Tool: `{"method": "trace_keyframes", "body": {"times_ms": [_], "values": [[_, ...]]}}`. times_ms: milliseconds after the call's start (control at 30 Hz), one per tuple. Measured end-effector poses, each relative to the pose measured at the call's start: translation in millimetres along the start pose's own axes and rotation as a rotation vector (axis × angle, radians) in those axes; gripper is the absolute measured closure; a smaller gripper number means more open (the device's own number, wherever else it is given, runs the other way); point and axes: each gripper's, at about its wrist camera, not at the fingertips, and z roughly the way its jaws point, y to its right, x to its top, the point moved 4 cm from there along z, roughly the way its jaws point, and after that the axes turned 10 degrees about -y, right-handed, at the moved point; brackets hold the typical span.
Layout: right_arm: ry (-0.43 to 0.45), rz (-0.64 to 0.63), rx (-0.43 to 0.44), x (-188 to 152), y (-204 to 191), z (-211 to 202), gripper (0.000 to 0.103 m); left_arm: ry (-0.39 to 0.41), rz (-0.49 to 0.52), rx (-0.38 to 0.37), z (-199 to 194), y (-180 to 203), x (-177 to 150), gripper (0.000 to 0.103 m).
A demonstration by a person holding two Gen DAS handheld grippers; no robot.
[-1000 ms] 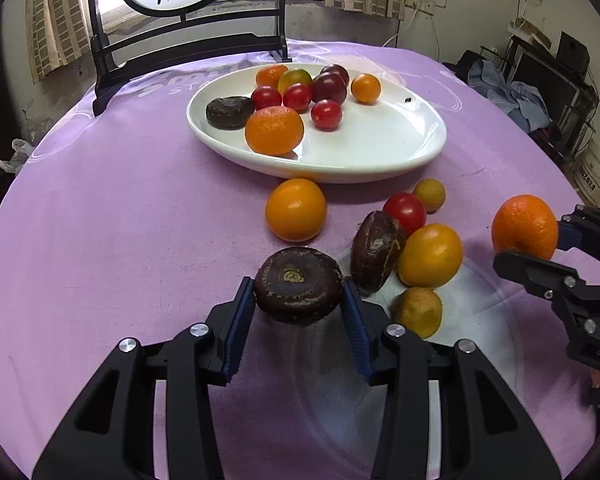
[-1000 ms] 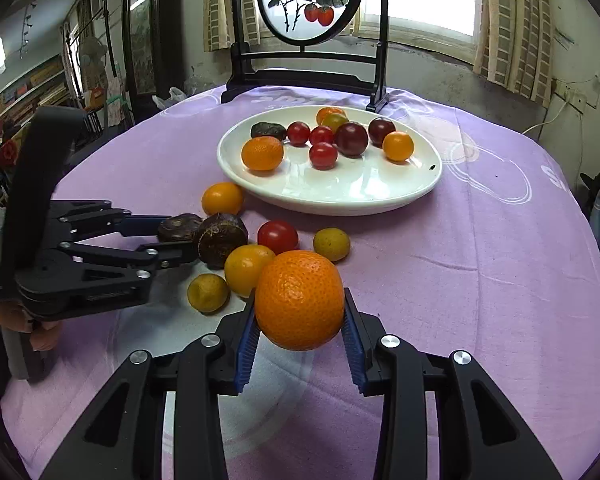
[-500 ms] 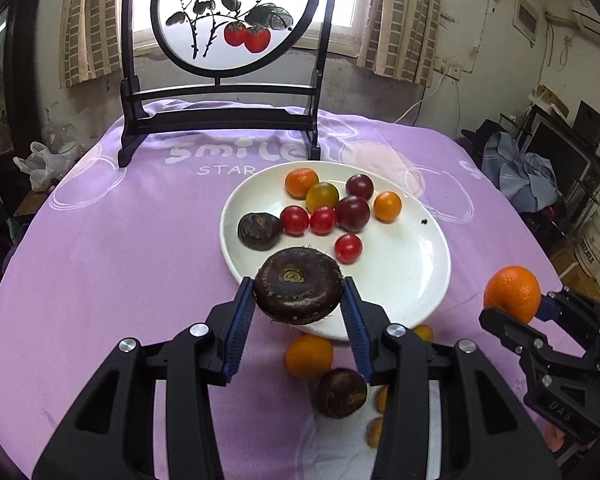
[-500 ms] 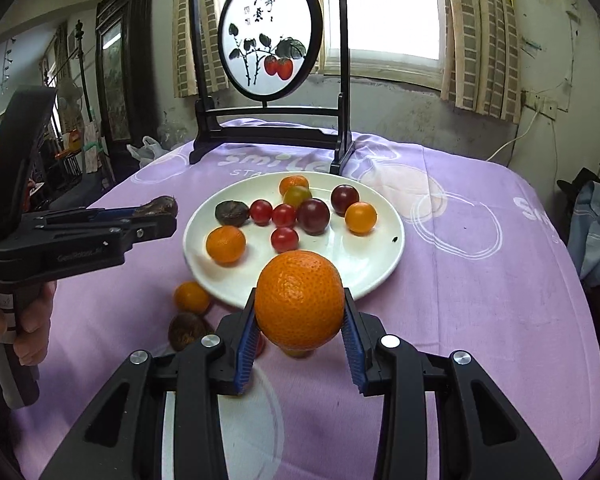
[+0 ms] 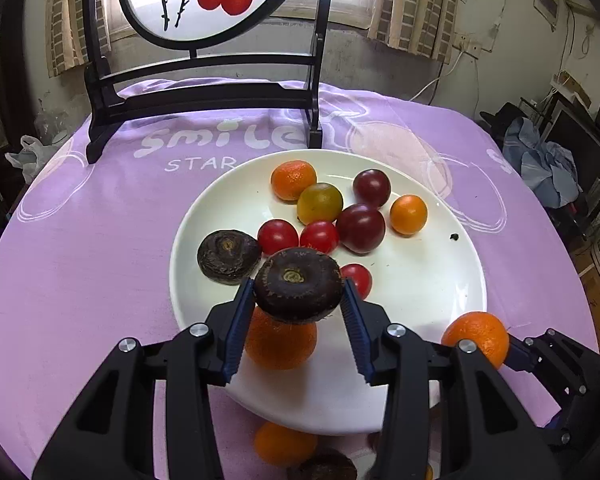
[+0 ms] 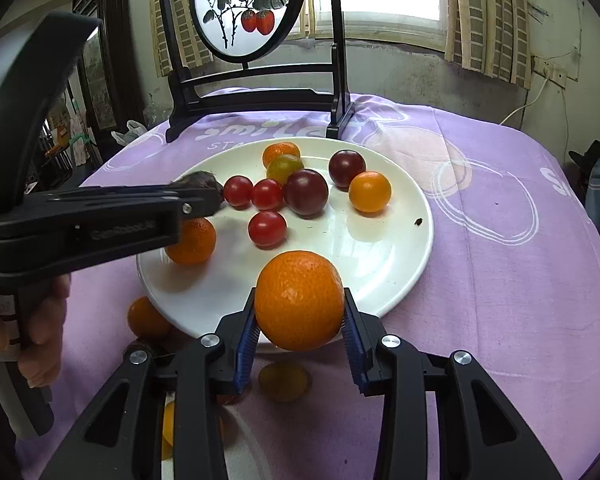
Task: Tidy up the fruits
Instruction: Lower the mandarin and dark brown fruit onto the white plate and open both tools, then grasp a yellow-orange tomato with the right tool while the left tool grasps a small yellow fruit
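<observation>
1. Fruits are the matter in hand, and most of them are already gathered on the white plate, which is set near the middle of the purple tablecloth, in front of the black screen stand at the far edge.
2. On the plate are counted a dark round fruit at its left side, an orange at its near rim, three red tomatoes, two dark purple ones, a yellow-green one and two small oranges at the far side.
3. A second dark flat fruit is clamped between the pads of the left gripper and is held above the near-left part of the plate, clear of its surface as far as can be judged.
4. A large orange is clamped in the right gripper and is held over the near rim of the plate.
5. Both fruits are therefore judged to be carried but not yet set down; a release onto the bare near-right part of the plate is what remains for them.
6. Still off the plate, on the cloth by its near edge, are seen a small orange, a yellow-green fruit and at least one more dark fruit; others there are partly hidden by the grippers.
</observation>
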Motion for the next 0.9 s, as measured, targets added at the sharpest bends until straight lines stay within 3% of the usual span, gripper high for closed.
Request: {"method": "trace_keyframes", "body": {"times_ms": [33,67,133,300,467,900], "values": [[0.006,0.004,0.000,1,1,1,0.061,-0.002,-0.005,-0.001,2,1,1,0.055],[0.009,0.009,0.000,1,2,0,0.051,0.005,-0.011,-0.002,2,1,1,0.043],[0.019,0.006,0.005,-2,2,-3,0.049,0.034,-0.027,0.002,-2,0,-1,0.031],[0.023,-0.002,0.001,-7,4,-12,0.049,0.054,-0.017,0.000,-18,-3,-14,0.029],[0.037,-0.013,0.006,-15,2,-26,0.049,0.079,-0.021,0.012,-35,-13,-38,0.012],[0.017,-0.064,0.046,-58,-16,-47,0.046,0.046,-0.072,0.021,-45,-32,-99,0.011]]}}
